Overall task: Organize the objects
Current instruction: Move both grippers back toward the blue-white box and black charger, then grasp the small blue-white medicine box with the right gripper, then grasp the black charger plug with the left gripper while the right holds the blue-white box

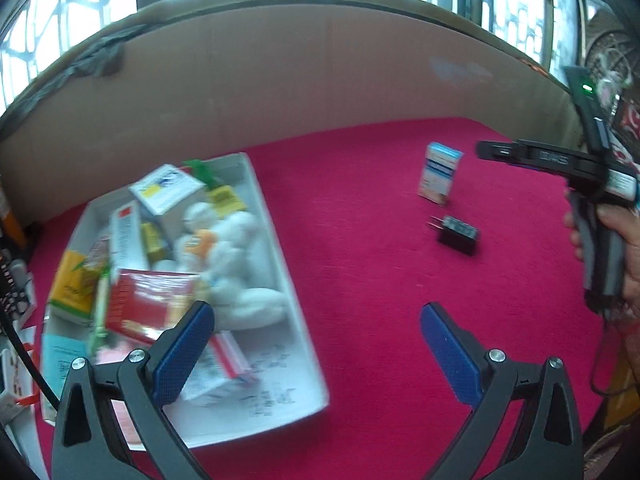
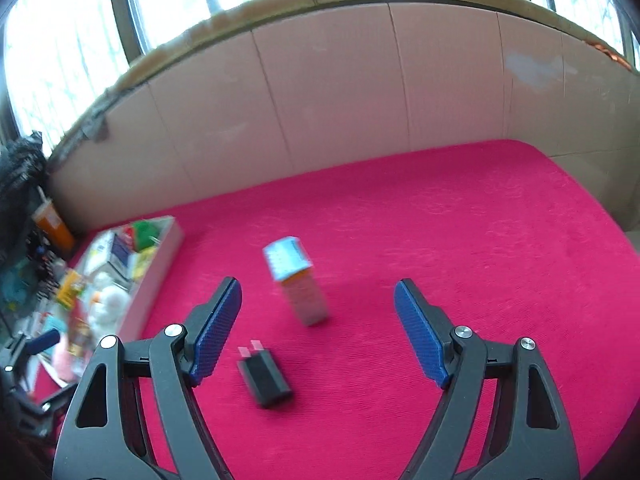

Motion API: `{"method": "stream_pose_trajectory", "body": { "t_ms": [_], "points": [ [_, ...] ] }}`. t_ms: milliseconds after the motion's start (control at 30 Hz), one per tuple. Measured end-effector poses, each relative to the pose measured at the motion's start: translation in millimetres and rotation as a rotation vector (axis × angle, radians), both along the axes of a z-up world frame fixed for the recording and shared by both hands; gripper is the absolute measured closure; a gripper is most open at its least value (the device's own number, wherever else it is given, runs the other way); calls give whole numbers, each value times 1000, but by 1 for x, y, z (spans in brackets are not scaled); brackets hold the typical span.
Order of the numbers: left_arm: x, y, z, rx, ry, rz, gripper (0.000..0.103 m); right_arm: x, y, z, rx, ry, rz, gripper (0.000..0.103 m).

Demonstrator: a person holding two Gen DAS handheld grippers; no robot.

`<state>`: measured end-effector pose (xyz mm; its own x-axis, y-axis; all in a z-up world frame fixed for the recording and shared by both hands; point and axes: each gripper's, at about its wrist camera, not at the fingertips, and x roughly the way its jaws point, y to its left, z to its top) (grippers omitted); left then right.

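On red cloth [image 2: 440,240]: one box [image 2: 298,284], one charger [image 2: 266,378].

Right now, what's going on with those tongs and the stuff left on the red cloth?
Both tongs open, empty. Black charger and small box loose on red cloth, outside white tray. Nothing blocking them.

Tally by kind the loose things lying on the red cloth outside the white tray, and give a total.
Small carton, standing upright: 1, the blue-topped box
Plug adapter, lying flat: 1, the black charger
Total: 2
Both sit apart from each other and from the white tray, in front of the open right gripper. The left gripper is open too.
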<state>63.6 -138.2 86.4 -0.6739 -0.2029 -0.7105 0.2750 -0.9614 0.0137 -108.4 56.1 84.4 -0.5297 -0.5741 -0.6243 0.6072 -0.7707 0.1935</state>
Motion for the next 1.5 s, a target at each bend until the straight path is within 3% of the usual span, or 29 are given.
{"method": "stream_pose_trajectory", "body": {
  "t_ms": [300,333,367,400,533,633,800,900,967,1133,1333,1400,1500],
  "points": [
    [-32,30,-19,121,-82,-93,0,-23,-64,-35,133,12,111,23],
    [-36,31,-20,127,-89,-95,0,-24,-67,-38,135,10,118,32],
    [-41,32,-21,127,-95,-93,0,-26,-67,-41,137,8,119,69],
    [-46,33,-20,124,-97,-92,0,-26,-65,-43,140,0,112,80],
    [-69,42,-22,128,-115,-101,0,-27,-25,-43,52,-22,51,79],
    [-93,52,-30,170,-136,-104,0,-38,20,-47,-50,-72,-57,79],
    [-135,64,-47,219,-167,-5,0,-53,66,-56,-221,-156,-172,79],
    [-150,68,-54,234,-174,55,0,-51,66,-55,-235,-145,-154,79],
    [-156,72,-55,198,-165,77,0,-51,63,-51,-233,-130,-137,79],
    [-147,73,-58,142,-160,34,1,-51,70,-49,-257,-130,-121,79],
    [-121,70,-58,81,-160,-19,11,-48,69,-49,-248,-123,-117,79],
    [-120,64,-55,73,-152,-14,24,-47,67,-47,-241,-116,-112,79],
    [-122,60,-52,72,-154,-14,28,-47,65,-48,-236,-118,-110,79]
  ]
}}
